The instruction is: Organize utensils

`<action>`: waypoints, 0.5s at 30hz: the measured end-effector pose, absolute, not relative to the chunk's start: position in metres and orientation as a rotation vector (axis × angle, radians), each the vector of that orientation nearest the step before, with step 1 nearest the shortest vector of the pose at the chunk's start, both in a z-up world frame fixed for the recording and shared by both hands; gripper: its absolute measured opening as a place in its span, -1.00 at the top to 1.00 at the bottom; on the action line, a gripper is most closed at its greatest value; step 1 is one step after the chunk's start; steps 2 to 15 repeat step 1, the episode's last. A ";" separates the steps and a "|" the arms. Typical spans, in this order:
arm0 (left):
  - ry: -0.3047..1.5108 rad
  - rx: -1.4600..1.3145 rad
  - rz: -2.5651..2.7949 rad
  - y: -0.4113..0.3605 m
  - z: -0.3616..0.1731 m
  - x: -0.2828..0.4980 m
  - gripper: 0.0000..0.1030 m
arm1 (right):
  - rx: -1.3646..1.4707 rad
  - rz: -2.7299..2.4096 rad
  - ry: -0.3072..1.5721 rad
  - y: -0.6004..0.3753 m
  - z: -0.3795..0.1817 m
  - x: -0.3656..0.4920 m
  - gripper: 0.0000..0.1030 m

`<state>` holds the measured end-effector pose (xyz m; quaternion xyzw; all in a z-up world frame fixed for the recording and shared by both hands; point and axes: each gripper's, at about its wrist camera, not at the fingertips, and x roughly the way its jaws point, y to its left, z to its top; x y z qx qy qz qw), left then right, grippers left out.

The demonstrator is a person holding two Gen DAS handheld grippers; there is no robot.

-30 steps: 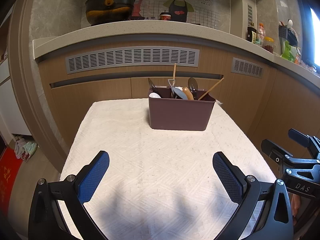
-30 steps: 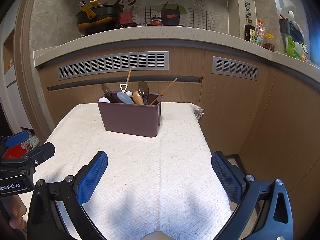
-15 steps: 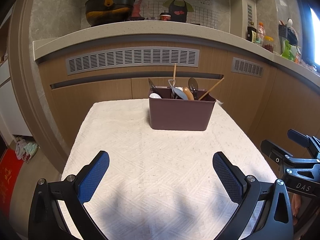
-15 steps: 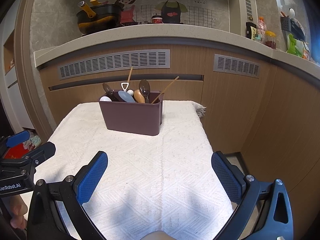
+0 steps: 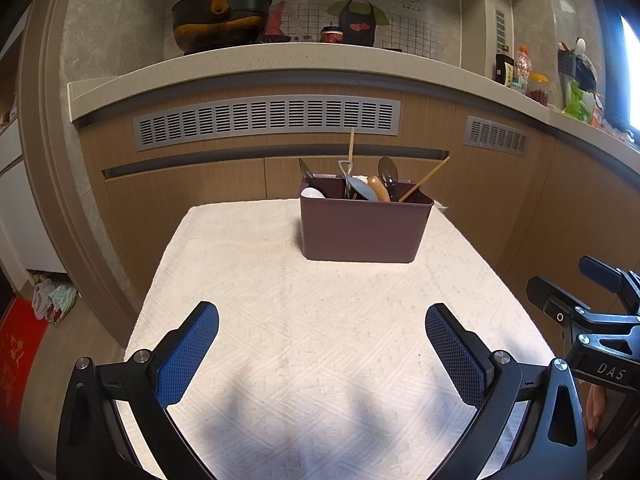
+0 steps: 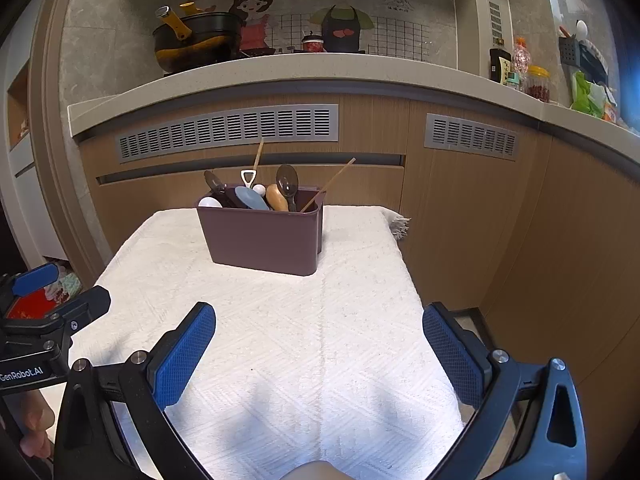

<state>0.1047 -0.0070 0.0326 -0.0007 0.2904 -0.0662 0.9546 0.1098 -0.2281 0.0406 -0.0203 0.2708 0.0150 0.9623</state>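
A brown plastic utensil holder (image 5: pixel 362 228) stands at the far end of a table under a white textured cloth (image 5: pixel 312 320). It holds several utensils: spoons, a small metal spade, a wooden spoon and chopsticks (image 5: pixel 424 181). It also shows in the right wrist view (image 6: pixel 262 236). My left gripper (image 5: pixel 322 340) is open and empty, low over the near part of the cloth. My right gripper (image 6: pixel 319 340) is open and empty, over the cloth's near right part. Each gripper shows at the edge of the other's view.
A wooden cabinet front with grey vents (image 5: pixel 264 120) rises behind the table under a stone counter (image 5: pixel 280 64). A black pot (image 5: pixel 222 18), jars and bottles (image 5: pixel 520 68) stand on the counter. Floor drops off left and right of the table (image 6: pixel 460 312).
Both views have shifted slightly, with the holder a touch farther to the right in the right wrist view. Both grippers stay open and empty.
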 end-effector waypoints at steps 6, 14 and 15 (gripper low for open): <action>0.585 0.001 -0.132 -0.007 0.032 0.104 -0.99 | -0.042 0.028 0.547 -0.228 0.040 0.110 -1.00; 0.585 0.001 -0.132 -0.007 0.032 0.104 -0.99 | -0.042 0.028 0.547 -0.228 0.040 0.110 -1.00; 0.585 0.001 -0.132 -0.007 0.032 0.104 -0.99 | -0.042 0.028 0.547 -0.228 0.040 0.110 -1.00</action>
